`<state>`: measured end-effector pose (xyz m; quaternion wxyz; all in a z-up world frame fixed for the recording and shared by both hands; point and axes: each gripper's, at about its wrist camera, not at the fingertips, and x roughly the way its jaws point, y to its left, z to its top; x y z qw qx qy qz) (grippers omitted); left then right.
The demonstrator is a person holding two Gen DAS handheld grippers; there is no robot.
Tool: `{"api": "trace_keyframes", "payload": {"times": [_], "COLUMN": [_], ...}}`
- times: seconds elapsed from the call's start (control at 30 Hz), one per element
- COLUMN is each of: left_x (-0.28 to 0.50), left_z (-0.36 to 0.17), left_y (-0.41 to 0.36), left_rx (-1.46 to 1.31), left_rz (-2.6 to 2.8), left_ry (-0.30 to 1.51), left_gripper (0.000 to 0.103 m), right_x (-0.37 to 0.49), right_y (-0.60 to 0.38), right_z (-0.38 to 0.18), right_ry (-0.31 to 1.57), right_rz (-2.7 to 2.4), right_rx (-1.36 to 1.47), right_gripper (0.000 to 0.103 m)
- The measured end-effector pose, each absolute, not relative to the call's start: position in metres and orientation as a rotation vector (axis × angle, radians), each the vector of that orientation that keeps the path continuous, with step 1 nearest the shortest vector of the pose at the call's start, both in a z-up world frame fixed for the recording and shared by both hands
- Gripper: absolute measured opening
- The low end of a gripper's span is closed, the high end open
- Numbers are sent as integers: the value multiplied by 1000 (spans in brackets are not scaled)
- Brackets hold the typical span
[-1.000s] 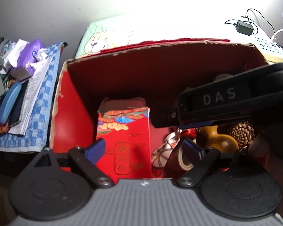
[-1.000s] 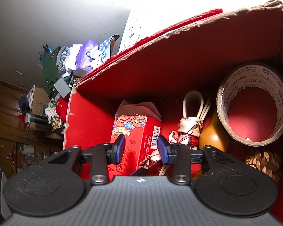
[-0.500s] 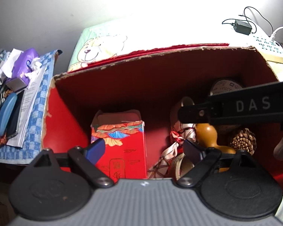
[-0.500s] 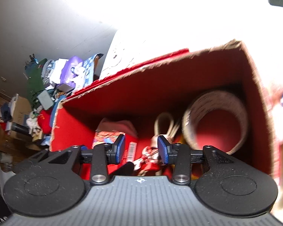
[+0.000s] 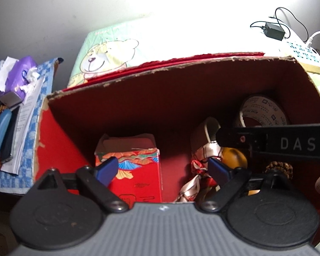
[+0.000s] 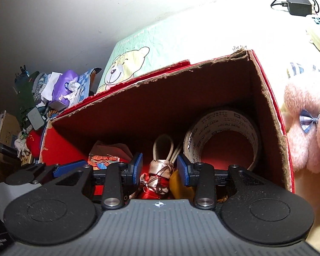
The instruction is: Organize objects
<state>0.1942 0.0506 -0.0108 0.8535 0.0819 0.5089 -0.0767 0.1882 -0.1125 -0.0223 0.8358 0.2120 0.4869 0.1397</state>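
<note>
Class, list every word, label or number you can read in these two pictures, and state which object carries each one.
"DAS": white letters on the black bar of the right gripper, seen from the left wrist.
Tape roll: rows of print inside the core, too small to read.
Red carton: gold characters on its front, blurred.
Purple tissue pack: white label, unreadable.
Sheet of paper on the checked cloth: text too small.

A lived-in home bedroom: a bear-print bedcover (image 5: pixel 121 49) lies beyond the red cardboard box (image 5: pixel 59 140), a pink plush toy (image 6: pixel 305 123) sits at its right, and a tissue pack (image 6: pixel 64 85) tops household clutter far left.
</note>
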Motion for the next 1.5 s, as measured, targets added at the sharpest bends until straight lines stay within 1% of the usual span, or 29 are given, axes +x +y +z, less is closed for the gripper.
{"api": "trace_keyframes", "payload": {"times": [0.63, 1.5], "left_x": [198, 199], "left_z": [-16, -17], "left_y": [52, 49], "left_rx": [159, 191], "left_rz": [-117, -66], "left_ry": [1087, 1091], "left_gripper": [90, 92], "right_x": [189, 189], "right_y": [-110, -110], "right_z": [-25, -24], "right_ry": [1047, 1053], "right_rz": [299, 294], "right_rx": [433, 433], "right_gripper": [39, 39]}}
